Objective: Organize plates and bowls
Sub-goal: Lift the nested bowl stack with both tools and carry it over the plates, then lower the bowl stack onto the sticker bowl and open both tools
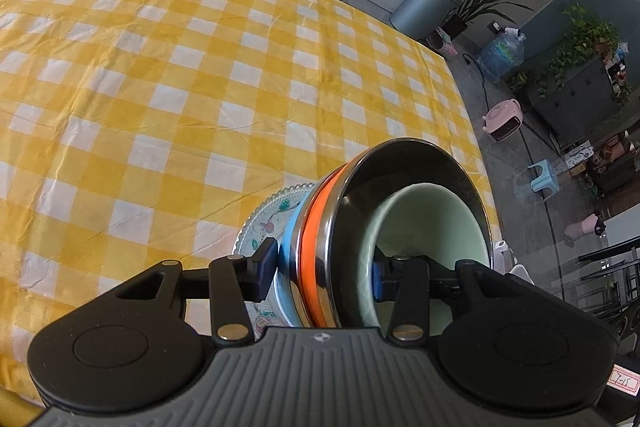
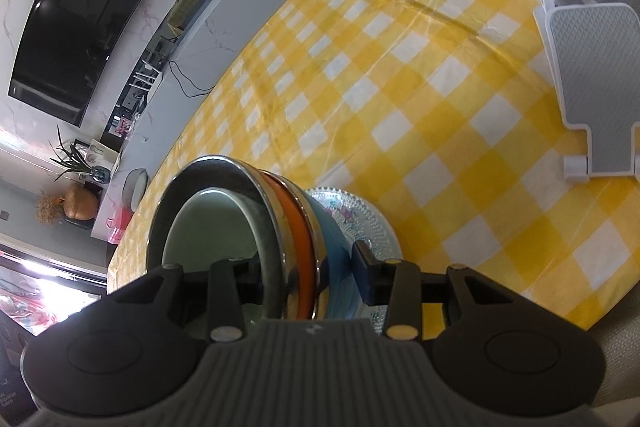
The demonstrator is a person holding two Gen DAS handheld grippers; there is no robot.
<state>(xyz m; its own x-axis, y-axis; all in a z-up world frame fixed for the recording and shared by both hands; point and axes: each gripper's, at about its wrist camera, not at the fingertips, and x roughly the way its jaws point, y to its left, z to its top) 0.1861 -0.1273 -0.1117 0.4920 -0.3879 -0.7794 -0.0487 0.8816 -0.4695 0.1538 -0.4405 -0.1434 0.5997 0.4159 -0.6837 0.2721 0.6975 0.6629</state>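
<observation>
1. Left wrist view: the left tool (image 1: 324, 273) is clamped on a nested stack of bowls. One pad lies on the outside of the pale blue bowl (image 1: 289, 263) and the other inside the pale green ceramic bowl (image 1: 424, 227).
2. The stack is tipped on its side, its axis about level, and the mouths open to the right. From left to right come the blue bowl, an orange band (image 1: 316, 247), the shiny steel bowl (image 1: 404, 163) and the green bowl nested inside.
3. A clear scalloped glass plate with coloured motifs (image 1: 264, 223) lies on the yellow-and-white checked table (image 1: 160, 67) just under and left of the stack. Whether they touch I cannot tell.
4. Right wrist view: the right tool (image 2: 306, 275) grips the same stack from the other side, one pad inside the green bowl (image 2: 208, 231) and one on the blue wall (image 2: 334, 251). Here the mouths open to the left.
5. The glass plate (image 2: 368, 223) lies to the right of the stack. A white folding stand with a grey pad (image 2: 592, 75) stands well apart at the far right of the table (image 2: 400, 75).
</observation>
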